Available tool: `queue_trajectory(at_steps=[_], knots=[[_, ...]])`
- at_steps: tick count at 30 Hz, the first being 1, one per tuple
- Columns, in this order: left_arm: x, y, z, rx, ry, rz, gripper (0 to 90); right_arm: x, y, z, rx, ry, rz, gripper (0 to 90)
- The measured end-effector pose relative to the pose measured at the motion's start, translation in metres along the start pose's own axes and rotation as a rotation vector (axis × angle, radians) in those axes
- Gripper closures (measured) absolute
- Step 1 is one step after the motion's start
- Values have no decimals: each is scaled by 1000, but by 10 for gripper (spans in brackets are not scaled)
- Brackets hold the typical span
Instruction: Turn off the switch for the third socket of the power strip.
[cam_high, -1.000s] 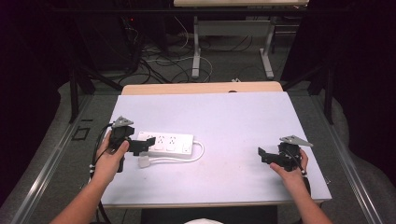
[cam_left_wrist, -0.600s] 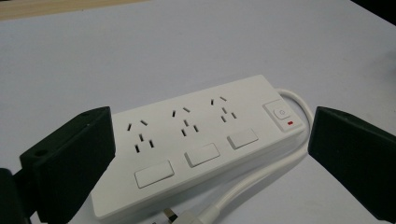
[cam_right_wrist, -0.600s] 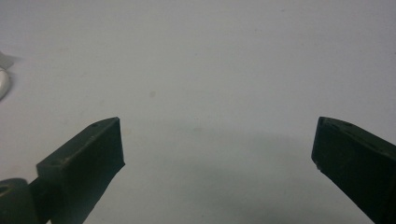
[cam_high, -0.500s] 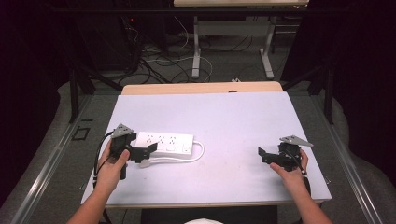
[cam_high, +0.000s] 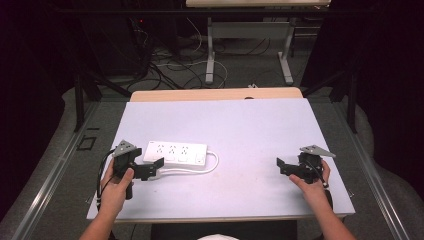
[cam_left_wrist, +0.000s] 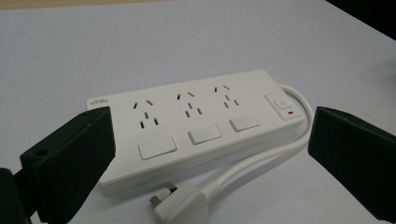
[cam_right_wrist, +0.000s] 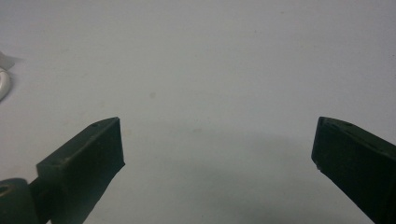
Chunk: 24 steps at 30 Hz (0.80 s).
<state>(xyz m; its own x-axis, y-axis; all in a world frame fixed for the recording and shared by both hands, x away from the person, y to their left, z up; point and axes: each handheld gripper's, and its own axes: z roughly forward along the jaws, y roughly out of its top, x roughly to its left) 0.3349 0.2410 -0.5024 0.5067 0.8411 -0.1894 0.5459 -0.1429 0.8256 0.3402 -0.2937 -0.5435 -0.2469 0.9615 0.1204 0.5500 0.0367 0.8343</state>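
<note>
Pale lilac-grey, the table (cam_high: 250, 130) carries a white power strip (cam_high: 175, 152) on its left half, three sockets facing up, its white cable (cam_high: 212, 162) looping round the right end and back along the near side to a plug (cam_left_wrist: 180, 207) that lies just near of the strip. At the near left the left gripper (cam_high: 152, 169) is held just beside the strip's near left corner, jaws spread wide with nothing between them. Well apart at the near right, the right gripper (cam_high: 281, 166) hovers over bare tabletop, jaws likewise wide and empty.
</note>
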Motion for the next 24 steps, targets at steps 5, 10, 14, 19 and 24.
queue_trajectory(at_steps=[5, 10, 14, 19, 24], knots=[[7, -9, -2, -17, 4, -36, 8, 1, 0, 0, 1, 1, 3, 16], [13, -17, -3, -29, 10, -60, 18, 0, 0, 0, 2, 1, -4, 16], [16, -20, -3, -29, 13, -67, 18, 0, 0, 0, 2, 1, -1, 16], [19, -26, -2, -22, 22, -78, 18, 0, 0, 0, 3, 2, -5, 16], [24, -30, -2, -19, 31, -92, 20, 0, 0, 0, 2, 2, -3, 16]])
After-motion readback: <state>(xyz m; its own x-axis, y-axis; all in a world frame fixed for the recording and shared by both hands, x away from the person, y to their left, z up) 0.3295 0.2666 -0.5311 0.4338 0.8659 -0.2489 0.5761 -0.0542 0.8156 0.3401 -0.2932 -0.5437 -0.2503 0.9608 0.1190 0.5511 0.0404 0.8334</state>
